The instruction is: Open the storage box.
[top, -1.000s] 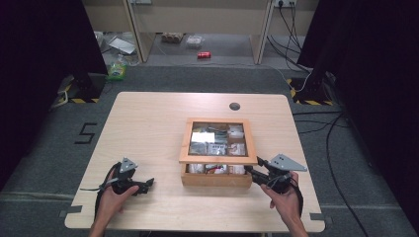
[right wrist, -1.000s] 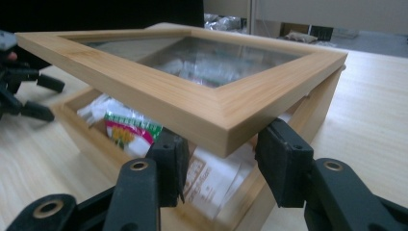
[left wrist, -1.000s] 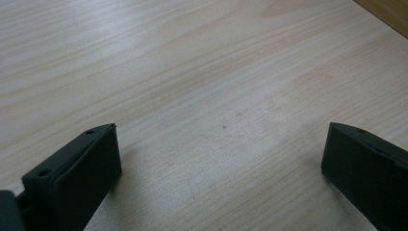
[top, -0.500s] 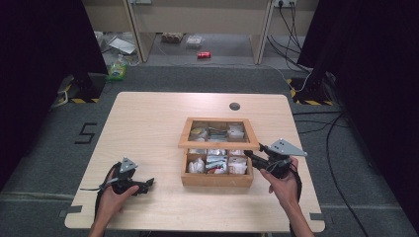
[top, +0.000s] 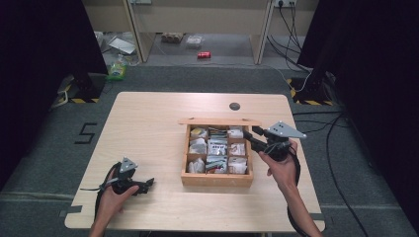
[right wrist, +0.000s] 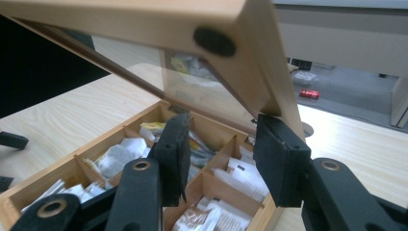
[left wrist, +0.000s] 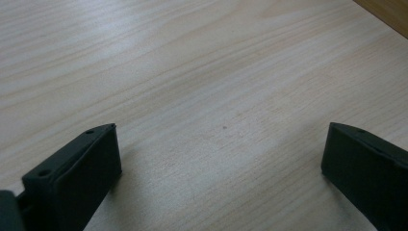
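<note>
A wooden box (top: 216, 178) of tea bags (top: 216, 148) in small compartments stands right of the table's middle. Its glass-paned lid (top: 220, 121) is swung up almost upright over the back wall. My right gripper (top: 251, 136) reaches in at the lid's right end. In the right gripper view the jaws (right wrist: 221, 125) stand apart under the raised lid (right wrist: 144, 19). The right fingertip (right wrist: 279, 144) meets the lid's side rail, and nothing is clamped between the pads. My left gripper (top: 147, 183) rests on the table near the front left, with its jaws (left wrist: 219, 130) wide apart over bare wood.
A small black disc (top: 234, 106) lies on the table (top: 148, 128) behind the box. Beyond the table, a red can (top: 203, 55) and some litter lie on the floor under a shelf unit. Cables run along the floor at the right.
The lid has swung from nearly flat on the box to almost upright. My right gripper rose and moved away from me with it. The left gripper stayed put.
</note>
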The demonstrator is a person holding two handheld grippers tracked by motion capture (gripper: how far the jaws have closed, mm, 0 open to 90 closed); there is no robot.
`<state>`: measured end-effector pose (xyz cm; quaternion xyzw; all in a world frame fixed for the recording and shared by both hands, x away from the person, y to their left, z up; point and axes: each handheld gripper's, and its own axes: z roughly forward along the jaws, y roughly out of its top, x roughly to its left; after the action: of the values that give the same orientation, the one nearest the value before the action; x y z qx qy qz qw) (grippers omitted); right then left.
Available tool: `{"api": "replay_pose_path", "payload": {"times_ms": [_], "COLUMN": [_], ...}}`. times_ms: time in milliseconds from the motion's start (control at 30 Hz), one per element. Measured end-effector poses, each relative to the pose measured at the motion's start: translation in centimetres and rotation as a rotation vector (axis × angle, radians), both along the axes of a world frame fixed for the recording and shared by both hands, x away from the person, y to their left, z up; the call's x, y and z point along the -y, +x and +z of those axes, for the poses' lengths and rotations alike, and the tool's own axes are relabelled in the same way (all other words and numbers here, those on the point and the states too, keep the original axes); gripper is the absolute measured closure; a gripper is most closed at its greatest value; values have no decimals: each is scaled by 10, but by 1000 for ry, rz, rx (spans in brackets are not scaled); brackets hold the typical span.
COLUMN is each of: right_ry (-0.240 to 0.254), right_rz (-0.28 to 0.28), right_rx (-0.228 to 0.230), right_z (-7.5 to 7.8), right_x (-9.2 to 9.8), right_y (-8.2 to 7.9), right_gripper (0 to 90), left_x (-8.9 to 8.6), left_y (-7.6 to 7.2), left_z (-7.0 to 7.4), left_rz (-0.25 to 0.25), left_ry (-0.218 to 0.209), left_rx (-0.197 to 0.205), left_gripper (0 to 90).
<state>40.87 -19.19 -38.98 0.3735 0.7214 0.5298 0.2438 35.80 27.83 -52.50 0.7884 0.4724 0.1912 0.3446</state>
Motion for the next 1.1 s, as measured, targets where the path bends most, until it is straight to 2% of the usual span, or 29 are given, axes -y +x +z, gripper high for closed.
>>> {"api": "replay_pose_path", "payload": {"times_ms": [400, 467, 967, 1100], "right_ry": [7, 23, 9, -14], "right_rz": [-29, -36, -106, -118], "right_rx": [-7, -10, -27, -17], "right_z": [12, 14, 18, 19], "right_x": [-4, -5, -15, -17], "right_y": [25, 29, 59, 66], "right_gripper": [566, 562, 542, 535], "left_x": [0, 0, 0, 0], "left_y": [0, 0, 0, 0], "left_z": [0, 0, 0, 0], "left_rz": [1, 0, 1, 0], "left_ry": [-1, -1, -1, -1], "left_rx": [1, -1, 0, 0], "left_gripper": [0, 0, 0, 0]}}
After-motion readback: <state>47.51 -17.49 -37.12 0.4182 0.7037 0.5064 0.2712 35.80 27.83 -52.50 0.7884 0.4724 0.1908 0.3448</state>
